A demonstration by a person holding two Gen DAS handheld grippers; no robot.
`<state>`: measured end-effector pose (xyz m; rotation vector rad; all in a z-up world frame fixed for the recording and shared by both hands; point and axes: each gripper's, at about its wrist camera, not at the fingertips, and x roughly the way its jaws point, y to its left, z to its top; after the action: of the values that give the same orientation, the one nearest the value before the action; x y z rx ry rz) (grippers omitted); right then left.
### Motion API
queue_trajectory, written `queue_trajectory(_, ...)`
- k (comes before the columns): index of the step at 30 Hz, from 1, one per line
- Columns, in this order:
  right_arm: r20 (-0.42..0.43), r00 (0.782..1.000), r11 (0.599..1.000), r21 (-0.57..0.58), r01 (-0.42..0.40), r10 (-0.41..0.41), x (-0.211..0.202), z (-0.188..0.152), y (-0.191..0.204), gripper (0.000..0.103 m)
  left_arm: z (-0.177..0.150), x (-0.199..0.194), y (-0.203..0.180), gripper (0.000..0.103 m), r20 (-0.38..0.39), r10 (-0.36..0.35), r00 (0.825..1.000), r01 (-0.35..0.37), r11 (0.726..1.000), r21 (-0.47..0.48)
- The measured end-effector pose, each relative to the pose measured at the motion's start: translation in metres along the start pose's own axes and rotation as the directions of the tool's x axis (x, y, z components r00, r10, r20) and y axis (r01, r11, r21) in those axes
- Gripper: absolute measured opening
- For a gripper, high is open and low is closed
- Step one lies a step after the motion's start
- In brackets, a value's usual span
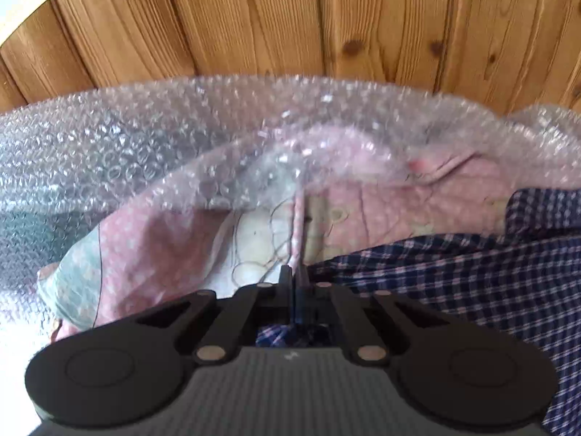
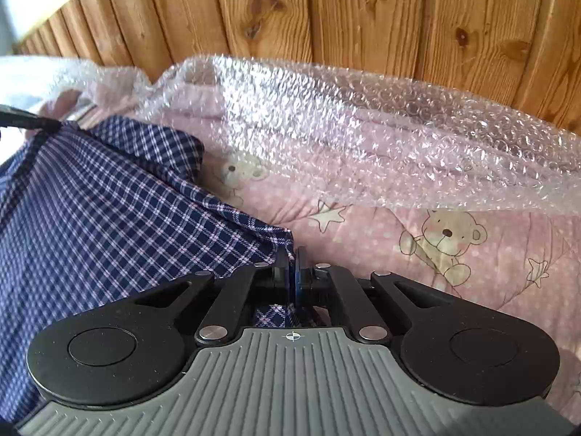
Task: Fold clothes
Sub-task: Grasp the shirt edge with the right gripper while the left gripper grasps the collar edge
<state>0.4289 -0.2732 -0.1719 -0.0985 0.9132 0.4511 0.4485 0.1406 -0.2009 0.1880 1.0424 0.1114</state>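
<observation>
Both tools pinch the checked shirt (image 2: 109, 218): the left tool (image 1: 295, 276) grips an edge running to the frame's lower right, the right tool (image 2: 293, 258) a corner spreading left, cloth taut between them over the pink quilt (image 2: 417, 254).

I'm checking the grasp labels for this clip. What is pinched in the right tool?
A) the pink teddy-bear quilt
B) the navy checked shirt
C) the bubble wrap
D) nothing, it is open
B: in the right wrist view the right tool is shut on an edge of the navy checked shirt, with checked cloth showing behind its fingers; the pink teddy-bear quilt and bubble wrap lie beyond it, ungripped.
</observation>
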Motion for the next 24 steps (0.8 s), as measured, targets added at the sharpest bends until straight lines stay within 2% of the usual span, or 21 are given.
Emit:
queue_trajectory(2,-0.019,1.0,1.0,-0.013,0.008,-0.009,0.005,0.0,0.002,0.0,-0.005,-0.001,-0.004,0.004,0.015,0.0,1.0,-0.001,1.0,0.012)
queue_trajectory(4,-0.028,1.0,1.0,-0.025,0.005,-0.005,0.006,0.0,0.004,0.011,-0.007,-0.006,-0.002,0.013,0.041,-0.049,0.998,0.048,0.999,0.003)
queue_trajectory(5,-0.013,1.0,0.999,-0.043,0.005,-0.005,0.003,0.001,0.006,0.032,-0.008,-0.009,0.0,0.018,0.052,-0.062,0.997,0.062,0.998,-0.008)
queue_trajectory(6,0.005,1.0,0.998,-0.067,0.011,-0.01,0.001,0.003,0.01,0.056,-0.008,-0.013,0.002,0.018,0.062,-0.056,0.996,0.058,0.998,-0.023)
queue_trajectory(7,0.024,1.0,0.996,-0.092,0.017,-0.015,-0.002,0.004,0.013,0.061,-0.008,-0.017,0.004,0.018,0.072,-0.051,0.996,0.053,0.998,-0.038)
queue_trajectory(10,0.061,0.998,0.992,-0.123,0.011,-0.004,-0.002,0.014,0.022,0.058,-0.008,-0.028,0.004,0.021,0.096,-0.044,0.994,0.05,0.997,-0.059)
queue_trajectory(11,0.047,0.999,0.992,-0.126,0.004,0.002,0.003,0.017,0.025,0.055,-0.009,-0.031,0.002,0.022,0.103,-0.045,0.994,0.051,0.997,-0.057)
queue_trajectory(13,-0.003,1.0,0.99,-0.139,-0.009,0.009,0.017,0.023,0.03,0.023,-0.011,-0.036,-0.004,0.023,0.097,-0.031,0.995,0.032,0.999,-0.012)
queue_trajectory(14,-0.036,0.999,0.988,-0.154,0.016,-0.022,0.025,0.025,0.032,0.0,-0.014,-0.036,-0.007,0.024,0.096,-0.013,0.995,0.012,1.0,0.011)
queue_trajectory(16,-0.034,0.993,0.986,-0.132,0.106,-0.111,0.026,0.025,0.027,0.0,-0.021,-0.039,-0.01,0.025,0.101,0.016,0.995,-0.02,0.999,0.038)
queue_trajectory(17,-0.027,0.987,0.982,-0.116,0.151,-0.156,0.025,0.025,0.024,0.0,-0.027,-0.044,-0.007,0.025,0.112,0.019,0.994,-0.021,1.0,0.02)
queue_trajectory(19,-0.017,0.97,0.967,-0.082,0.241,-0.243,0.024,0.025,0.018,0.0,-0.044,-0.061,0.005,0.026,0.122,0.0,0.992,0.007,0.998,-0.056)
queue_trajectory(20,-0.012,0.958,0.956,-0.065,0.285,-0.287,0.023,0.025,0.015,0.007,-0.056,-0.071,0.012,0.027,0.126,-0.022,0.992,0.034,0.994,-0.1)
queue_trajectory(21,0.004,0.96,0.96,-0.002,0.281,-0.281,0.01,0.023,0.008,0.014,-0.069,-0.082,0.019,0.029,0.13,-0.045,0.99,0.062,0.989,-0.131)
queue_trajectory(22,0.042,0.968,0.967,0.064,0.246,-0.249,-0.013,0.016,0.003,0.019,-0.084,-0.096,0.025,0.033,0.134,-0.071,0.988,0.091,0.985,-0.148)
queue_trajectory(24,0.138,0.973,0.971,0.179,0.16,-0.186,-0.064,-0.002,-0.002,0.037,-0.119,-0.124,0.035,0.041,0.134,-0.118,0.984,0.137,0.98,-0.146)
